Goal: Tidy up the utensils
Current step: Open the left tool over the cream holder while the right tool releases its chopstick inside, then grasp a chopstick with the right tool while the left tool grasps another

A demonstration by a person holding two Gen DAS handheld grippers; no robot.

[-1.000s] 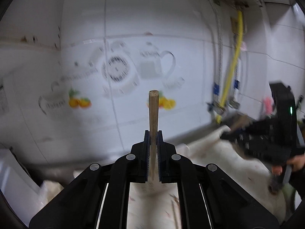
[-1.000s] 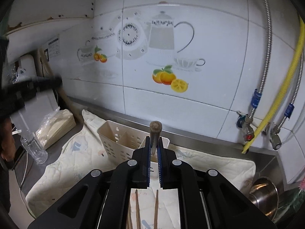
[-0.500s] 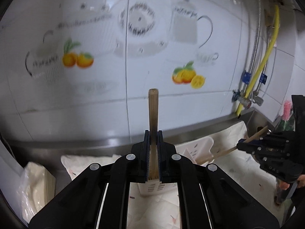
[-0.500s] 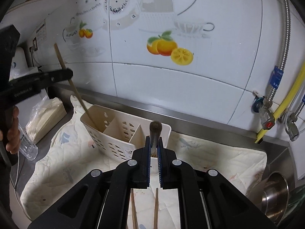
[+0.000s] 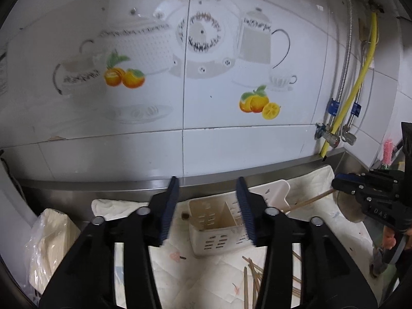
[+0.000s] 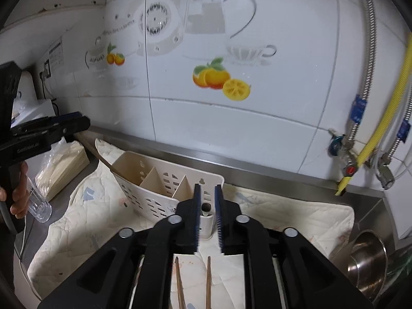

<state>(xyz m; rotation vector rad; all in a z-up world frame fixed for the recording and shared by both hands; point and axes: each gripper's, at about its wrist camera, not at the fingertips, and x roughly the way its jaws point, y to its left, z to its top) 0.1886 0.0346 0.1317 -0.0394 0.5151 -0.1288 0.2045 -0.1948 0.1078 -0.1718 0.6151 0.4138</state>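
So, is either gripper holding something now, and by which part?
Left gripper: nothing, fingers wide open. Right gripper: fingers parted around a chopstick's top end, apparently not pinching it.

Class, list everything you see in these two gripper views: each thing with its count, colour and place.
cloth: one, cream, over the counter
utensil caddy: one, white, on the cloth
loose chopsticks: several, brown, on the cloth's near side
leaning chopstick: one, brown, caddy's end compartment
steel bowl: one, silver, right end
glass: one, clear, left of cloth
hose: one, yellow, right wall
left gripper: one, black, open, facing the caddy
right gripper: one, black, open around a dark-tipped chopstick
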